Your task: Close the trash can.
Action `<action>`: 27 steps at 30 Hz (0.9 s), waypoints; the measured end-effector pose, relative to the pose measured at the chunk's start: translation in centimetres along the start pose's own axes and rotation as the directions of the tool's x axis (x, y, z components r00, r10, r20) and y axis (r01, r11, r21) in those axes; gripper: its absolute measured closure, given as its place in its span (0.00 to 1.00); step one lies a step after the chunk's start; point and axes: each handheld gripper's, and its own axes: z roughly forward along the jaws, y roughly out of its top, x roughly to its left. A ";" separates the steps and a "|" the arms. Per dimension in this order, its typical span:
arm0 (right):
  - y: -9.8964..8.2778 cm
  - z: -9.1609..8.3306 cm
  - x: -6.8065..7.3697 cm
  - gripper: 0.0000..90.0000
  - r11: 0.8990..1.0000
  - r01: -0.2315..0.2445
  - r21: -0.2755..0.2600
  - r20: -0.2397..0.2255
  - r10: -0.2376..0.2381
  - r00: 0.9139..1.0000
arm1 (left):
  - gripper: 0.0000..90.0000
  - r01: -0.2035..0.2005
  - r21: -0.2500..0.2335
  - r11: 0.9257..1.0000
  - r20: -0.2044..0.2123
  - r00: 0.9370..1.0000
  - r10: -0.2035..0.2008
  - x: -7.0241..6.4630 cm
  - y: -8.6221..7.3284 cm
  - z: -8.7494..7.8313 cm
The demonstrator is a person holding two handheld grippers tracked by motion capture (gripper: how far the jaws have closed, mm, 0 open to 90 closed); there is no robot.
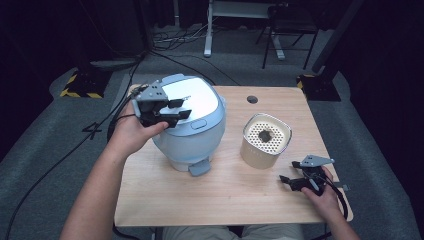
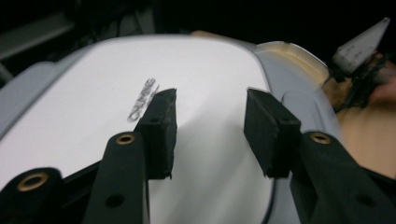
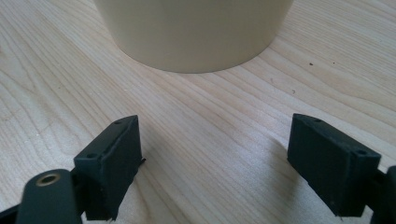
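Hovering over the white lid (image 2: 196,93) of the pale-blue rice cooker (image 1: 192,130) at the desk's (image 1: 225,200) left, the left hand-held gripper (image 1: 175,110) has its jaws part-spread, pinching nothing. Step judged: approach to the lid (release button at front) — next move calls for lowering onto it. The right hand-held gripper (image 1: 290,181) rests spread near the perforated beige basket (image 1: 265,140) — idle.

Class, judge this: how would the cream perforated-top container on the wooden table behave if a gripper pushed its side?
The cream perforated-top container looks broad and squat with a flat base, so it would probably slide rather than tip. Its smooth wall may slip between jaws. It looks rigid, not floppy.
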 end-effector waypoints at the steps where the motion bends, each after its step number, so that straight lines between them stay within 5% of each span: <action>1: 0.0 0.0 0.0 0.20 1.000 0.000 0.000 0.000 0.000 1.000 | 0.61 -0.001 0.000 1.000 -0.004 1.000 0.001 -0.1 0.0 0.0; 5: 0.0 0.0 0.0 0.20 1.000 0.000 0.000 0.000 0.000 1.000 | 0.58 0.037 -0.005 0.999 -0.023 0.999 -0.037 0.1 -0.1 -0.2; 6: 0.0 0.0 0.0 0.20 1.000 0.000 0.001 0.001 0.000 1.000 | 0.46 0.041 -0.002 0.999 -0.036 0.999 -0.041 0.1 0.0 -0.2; 7: 0.0 0.0 0.0 0.20 1.000 0.000 0.001 0.001 0.000 1.000 | 0.46 0.044 0.001 0.999 -0.050 0.998 -0.044 0.2 -0.1 -0.4; 9: 0.0 0.0 0.0 0.20 1.000 0.000 0.000 0.000 0.000 1.000 | 0.38 0.060 -0.028 0.998 -0.031 0.998 -0.061 0.1 -0.2 -0.8; 10: 0.0 0.0 0.0 0.20 1.000 0.001 0.000 0.001 -0.001 1.000 | 0.37 0.079 -0.088 0.993 0.025 0.997 -0.077 -0.2 -0.2 -1.7; 20: 0.0 0.0 0.0 0.20 1.000 -0.001 0.000 0.001 0.001 1.000 | 0.35 0.032 -0.142 0.989 0.086 0.996 -0.020 -4.0 -1.7 -5.3; 27: 0.0 0.0 0.0 0.20 1.000 -0.001 0.000 0.000 0.001 1.000 | 0.31 0.026 -0.150 0.988 0.108 0.994 -0.009 -5.5 -3.7 -5.8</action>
